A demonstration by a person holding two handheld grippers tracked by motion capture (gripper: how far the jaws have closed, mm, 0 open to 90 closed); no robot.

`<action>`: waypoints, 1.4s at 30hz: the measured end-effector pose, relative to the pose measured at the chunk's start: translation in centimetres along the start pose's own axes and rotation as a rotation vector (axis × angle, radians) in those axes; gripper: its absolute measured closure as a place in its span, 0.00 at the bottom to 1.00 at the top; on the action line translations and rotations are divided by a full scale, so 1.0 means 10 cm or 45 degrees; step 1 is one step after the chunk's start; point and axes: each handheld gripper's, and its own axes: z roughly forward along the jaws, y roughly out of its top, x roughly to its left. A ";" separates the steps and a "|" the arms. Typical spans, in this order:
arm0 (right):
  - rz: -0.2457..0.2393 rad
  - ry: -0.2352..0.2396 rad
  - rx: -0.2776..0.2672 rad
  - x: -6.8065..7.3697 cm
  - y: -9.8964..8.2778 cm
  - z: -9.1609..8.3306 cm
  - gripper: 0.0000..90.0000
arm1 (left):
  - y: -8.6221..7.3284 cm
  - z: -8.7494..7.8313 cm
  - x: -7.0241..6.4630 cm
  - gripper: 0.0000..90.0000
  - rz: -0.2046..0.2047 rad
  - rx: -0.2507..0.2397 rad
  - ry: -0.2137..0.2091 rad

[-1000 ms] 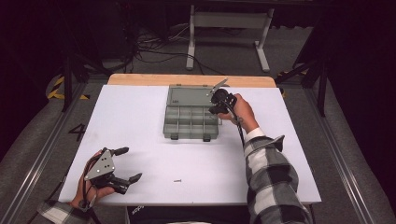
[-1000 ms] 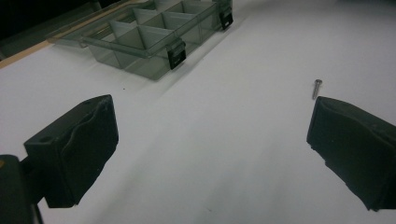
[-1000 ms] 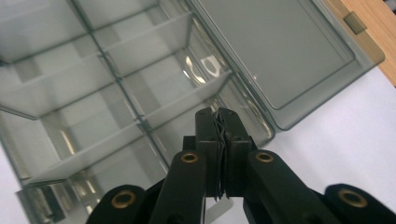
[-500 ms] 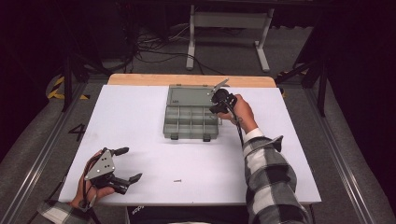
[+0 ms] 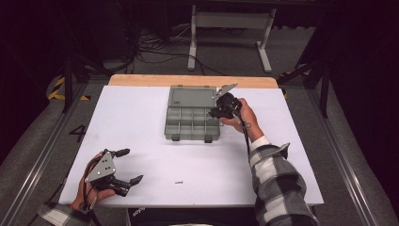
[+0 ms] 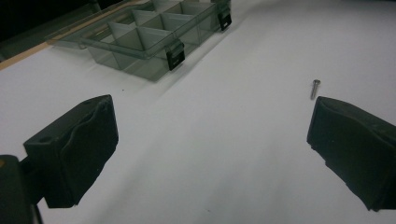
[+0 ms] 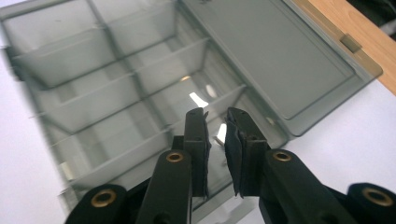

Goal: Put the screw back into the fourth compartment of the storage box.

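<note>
Translucent grey compartmented box [image 5: 192, 120]

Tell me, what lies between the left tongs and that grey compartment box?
Only bare white table lies between the left tongs and the box, seen from the high view.

In the right gripper view, a small pale thing [image 7: 218, 138] shows in the narrow gap of the right hand-held gripper [image 7: 215, 122], but it is too small to tell what it is. The left part of the organizer box [image 7: 116, 93] is blurred there. In the left gripper view, the top edge cuts off the far compartments. The screw [image 5: 179, 182] is tiny in the high view.
</note>
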 end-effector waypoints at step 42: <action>-0.279 0.331 -0.162 1.45 -0.28 -0.28 0.12 | 0.02 0.01 -0.02 0.03 0.017 0.013 0.016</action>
